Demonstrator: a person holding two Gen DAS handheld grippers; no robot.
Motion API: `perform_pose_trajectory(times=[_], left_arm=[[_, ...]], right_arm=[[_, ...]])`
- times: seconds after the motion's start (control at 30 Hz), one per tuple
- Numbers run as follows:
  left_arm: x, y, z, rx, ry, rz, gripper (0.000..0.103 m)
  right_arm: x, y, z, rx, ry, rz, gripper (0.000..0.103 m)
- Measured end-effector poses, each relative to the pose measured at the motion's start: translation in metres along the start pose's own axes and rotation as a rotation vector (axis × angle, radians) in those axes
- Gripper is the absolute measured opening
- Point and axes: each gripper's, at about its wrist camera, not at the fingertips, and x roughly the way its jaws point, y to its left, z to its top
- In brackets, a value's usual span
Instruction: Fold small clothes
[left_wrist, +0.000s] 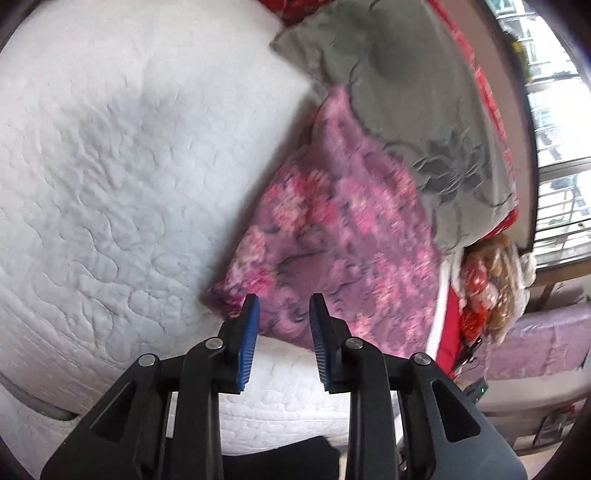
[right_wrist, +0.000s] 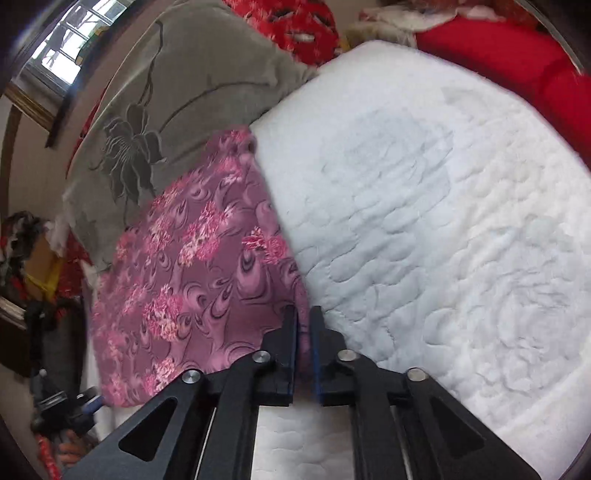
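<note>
A purple garment with pink flowers (left_wrist: 332, 221) lies flat on the white quilted mattress (left_wrist: 110, 166), partly tucked under a grey cloth. My left gripper (left_wrist: 284, 299) hovers over the garment's near corner, its blue pads apart and nothing pinched between them. In the right wrist view the same garment (right_wrist: 192, 258) spreads to the left on the mattress (right_wrist: 424, 203). My right gripper (right_wrist: 304, 312) sits at the garment's near right edge with its jaws almost together, and a fold of the pink cloth fills the narrow gap between them.
A grey cloth with a dark flower print (left_wrist: 406, 92) (right_wrist: 177, 81) overlaps the garment's far side. Red bedding (right_wrist: 498, 55) lies along the mattress's far edge. A window (left_wrist: 554, 147) and a cluttered pile (left_wrist: 487, 288) stand beyond the bed's side.
</note>
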Motion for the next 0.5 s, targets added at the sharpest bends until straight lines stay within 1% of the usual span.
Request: perform_pose_trajectory(times=[0.03,0.1,0.13,0.17,0.2,0.23,0.27,0.3,0.33,0.37,0.4,0.43,0.5], left_arm=[[-0.003,-0.006,0.001,0.009,-0.012,-0.005,0.025],[0.001,-0.02,0.002,0.041,-0.021,0.002,0.026],[0.007,-0.028,0.001,0.063,-0.023,0.019,0.03],[0.012,-0.032,0.001,0.077,-0.023,0.039,0.04],[0.02,-0.036,-0.001,0.096,-0.024,0.075,0.044],[0.029,-0.038,-0.002,0.115,-0.025,0.116,0.046],[0.04,-0.037,-0.002,0.132,-0.013,0.174,0.046],[0.051,-0.034,-0.003,0.141,0.015,0.213,0.046],[0.055,-0.032,-0.003,0.147,0.028,0.214,0.045],[0.051,-0.035,-0.003,0.157,0.013,0.2,0.046],[0.045,-0.04,-0.001,0.174,-0.002,0.163,0.046],[0.039,-0.048,0.003,0.198,-0.016,0.121,0.046],[0.036,-0.066,0.014,0.237,-0.049,0.107,0.046]], right_arm=[[-0.013,0.006,0.002,0.001,-0.055,0.044,0.015],[-0.022,0.021,0.006,-0.018,-0.106,0.115,0.019],[-0.023,0.031,0.007,-0.041,-0.108,0.139,0.024],[-0.02,0.039,0.008,-0.065,-0.1,0.148,0.025],[-0.016,0.045,0.007,-0.084,-0.089,0.148,0.025],[-0.007,0.049,0.004,-0.104,-0.069,0.132,0.025],[0.001,0.048,0.002,-0.11,-0.047,0.117,0.026],[0.021,0.046,-0.003,-0.114,0.023,0.073,0.026],[0.035,0.042,-0.006,-0.112,0.084,0.024,0.02],[0.039,0.041,-0.01,-0.114,0.089,0.016,0.018],[0.029,0.042,-0.008,-0.122,0.043,0.025,0.019],[0.025,0.045,-0.005,-0.124,0.024,0.033,0.025],[0.013,0.055,0.013,-0.137,-0.048,0.079,0.025]])
